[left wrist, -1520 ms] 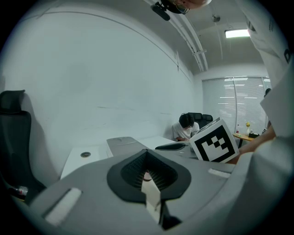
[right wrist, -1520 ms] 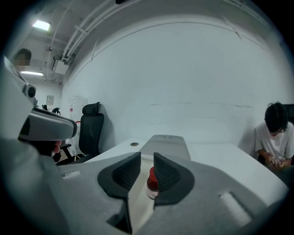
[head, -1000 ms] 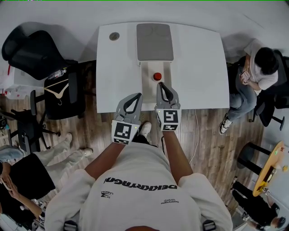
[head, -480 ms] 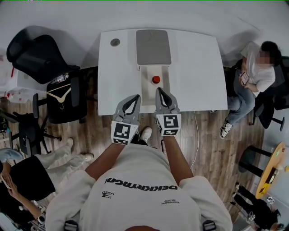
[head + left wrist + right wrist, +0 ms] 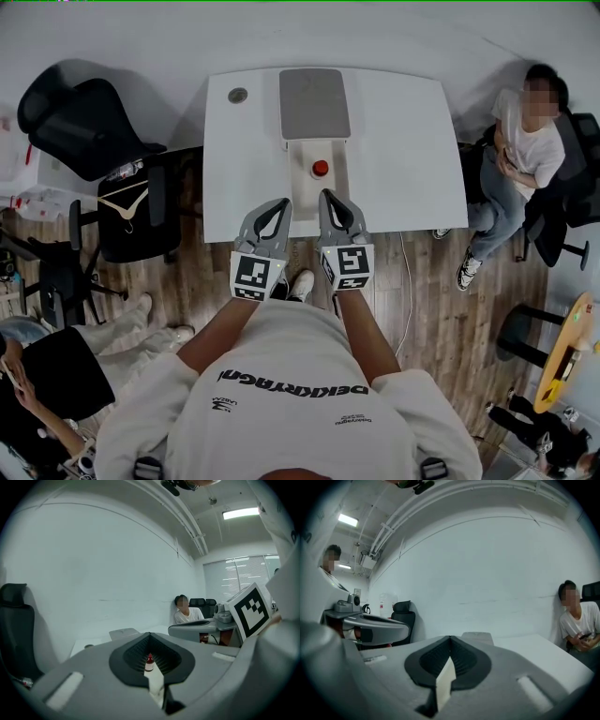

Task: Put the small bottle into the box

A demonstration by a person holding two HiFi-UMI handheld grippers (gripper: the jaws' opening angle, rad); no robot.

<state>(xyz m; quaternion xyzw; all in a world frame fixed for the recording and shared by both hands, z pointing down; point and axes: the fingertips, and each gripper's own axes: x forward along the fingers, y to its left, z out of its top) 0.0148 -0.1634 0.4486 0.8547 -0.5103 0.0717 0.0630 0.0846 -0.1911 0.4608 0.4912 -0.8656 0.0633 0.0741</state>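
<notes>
Since one second ago the right gripper (image 5: pixel 327 193) has drawn back a little from the small bottle (image 5: pixel 321 169), toward the person who holds it. The seated person (image 5: pixel 525 131), well to the right of the box, has also changed posture.

The white box (image 5: pixel 305 208) stands open on the white table (image 5: pixel 403 159). Its grey lid (image 5: pixel 315 101) lies at the far side of the box and touches its far edge. The small bottle is inside the box, in the far half, near the lid. It stands upright with its red cap on top, and it is the only thing that shows in the box. No gripper touches it.

The right gripper's claw is clenched and grasps nothing: in the right gripper view the two jaws meet at the tips with no object between the pads. Its tips hang over the near half of the box, toward the right wall.

The left gripper (image 5: pixel 286 199) is clenched in the same way and is also empty. Its tips are just beside the left wall of the box, at the near part. In the left gripper view the small bottle (image 5: pixel 149 663) shows through the gap under the joined tips, beyond the jaws and not between them.

A small grey round disc (image 5: pixel 237 95) lies on the table to the left of the lid, apart from the box. Further to the left of the box, off the table, stand a black office chair (image 5: pixel 80 127) and a pale coat hanger (image 5: pixel 120 197)
</notes>
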